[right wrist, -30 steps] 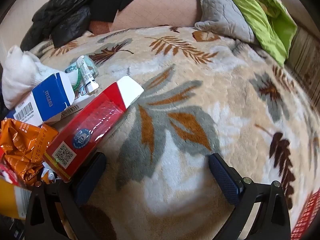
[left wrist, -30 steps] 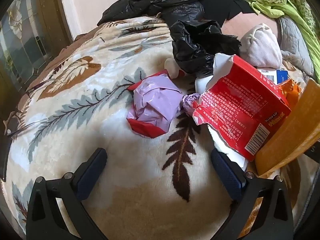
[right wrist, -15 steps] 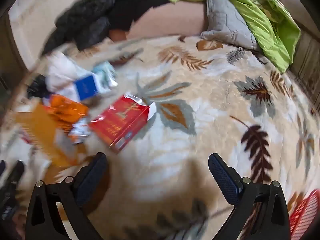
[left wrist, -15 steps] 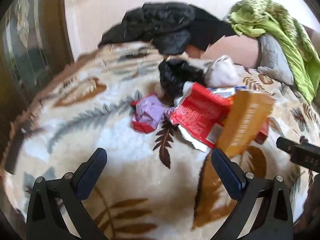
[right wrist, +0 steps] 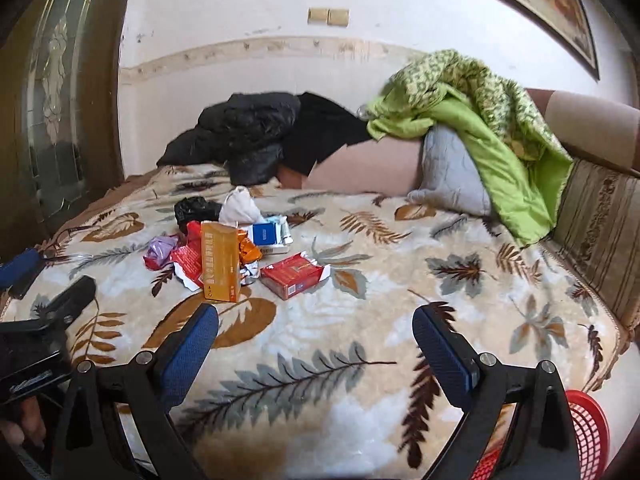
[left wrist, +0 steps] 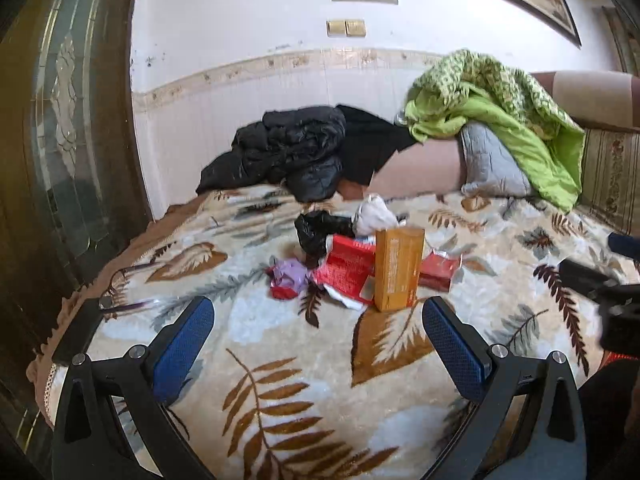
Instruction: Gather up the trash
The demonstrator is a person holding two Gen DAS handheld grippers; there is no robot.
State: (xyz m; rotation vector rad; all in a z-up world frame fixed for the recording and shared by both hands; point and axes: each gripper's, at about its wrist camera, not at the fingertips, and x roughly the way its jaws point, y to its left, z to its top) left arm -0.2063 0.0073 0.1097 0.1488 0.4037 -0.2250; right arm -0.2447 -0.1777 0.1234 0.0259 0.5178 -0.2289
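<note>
A pile of trash is seen on the leaf-patterned blanket [right wrist: 360, 320] of a bed. An orange carton [right wrist: 221, 261] stands upright at the near edge of the pile, its long axis vertical and a broad printed face turned toward the cameras. Just right of it a red box [right wrist: 294, 275] lies flat, its long axis running diagonally from near-left to far-right, with torn flaps at the far-right end. Behind the carton are found a torn red wrapper [left wrist: 346, 274], a crumpled purple bag [left wrist: 292, 276], a black plastic bag [left wrist: 320, 228], a white cloth bundle [right wrist: 240, 206], a blue box [right wrist: 265, 234] and an orange foil wrapper [right wrist: 250, 248].

The left gripper [left wrist: 318, 336] and the right gripper [right wrist: 316, 340] are held above the blanket short of the pile, both with jaws spread wide and nothing between them. A red basket [right wrist: 584, 432] is visible at the lower right of the right wrist view.
</note>
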